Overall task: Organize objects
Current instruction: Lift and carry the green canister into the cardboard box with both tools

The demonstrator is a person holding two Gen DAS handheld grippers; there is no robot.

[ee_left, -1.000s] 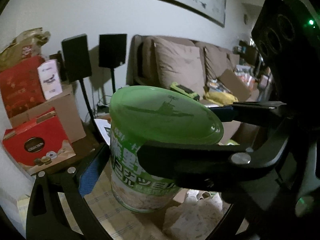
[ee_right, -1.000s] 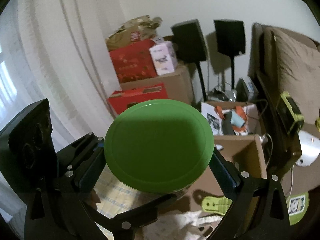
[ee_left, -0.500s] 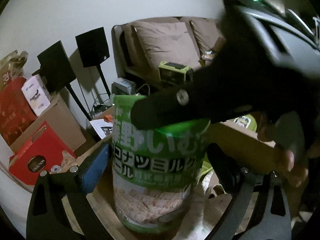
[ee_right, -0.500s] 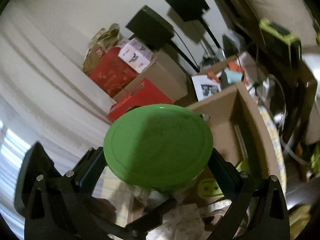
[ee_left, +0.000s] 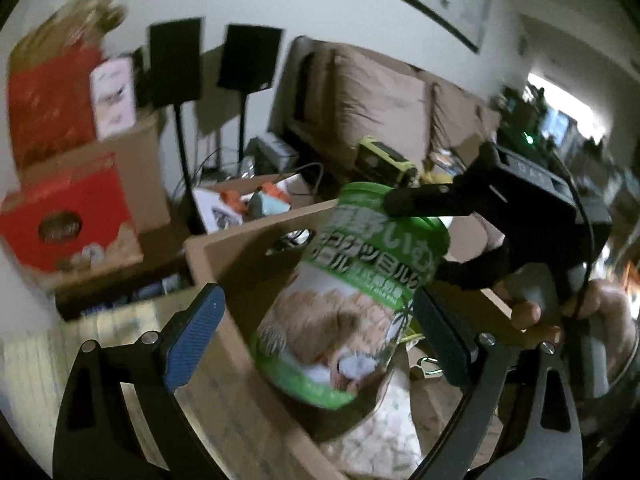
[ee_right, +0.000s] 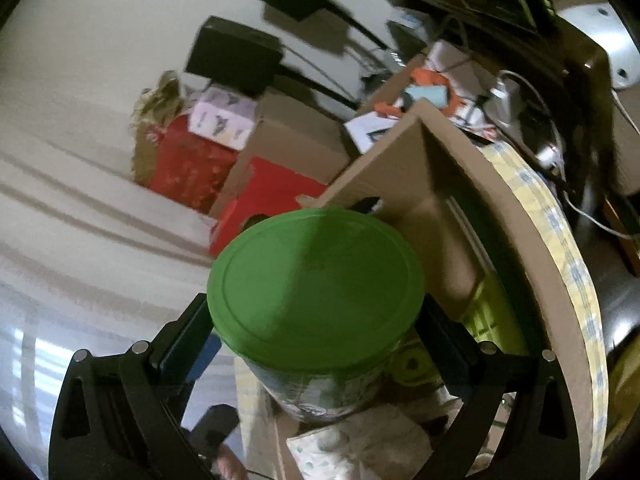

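Right claw (ee_right: 316, 344) clamped on the green-lidded can (ee_right: 316, 276) near its top, can tilted above an open cardboard box (ee_left: 248, 248), left claw (ee_left: 320, 340) spread wide, its fingers flanking the can without gripping, sofa (ee_left: 380, 100) behind.

The right gripper (ee_left: 416, 236) holds a tilted green can (ee_left: 352, 296) over a cardboard box (ee_left: 240, 248).

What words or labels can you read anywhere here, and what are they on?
"ミルク": on the green can, in a line of large Japanese label text otherwise too blurred to read.
"DAI": faint letters on the right tongs' black body.
Red gift boxes, pink carton: print too blurred.
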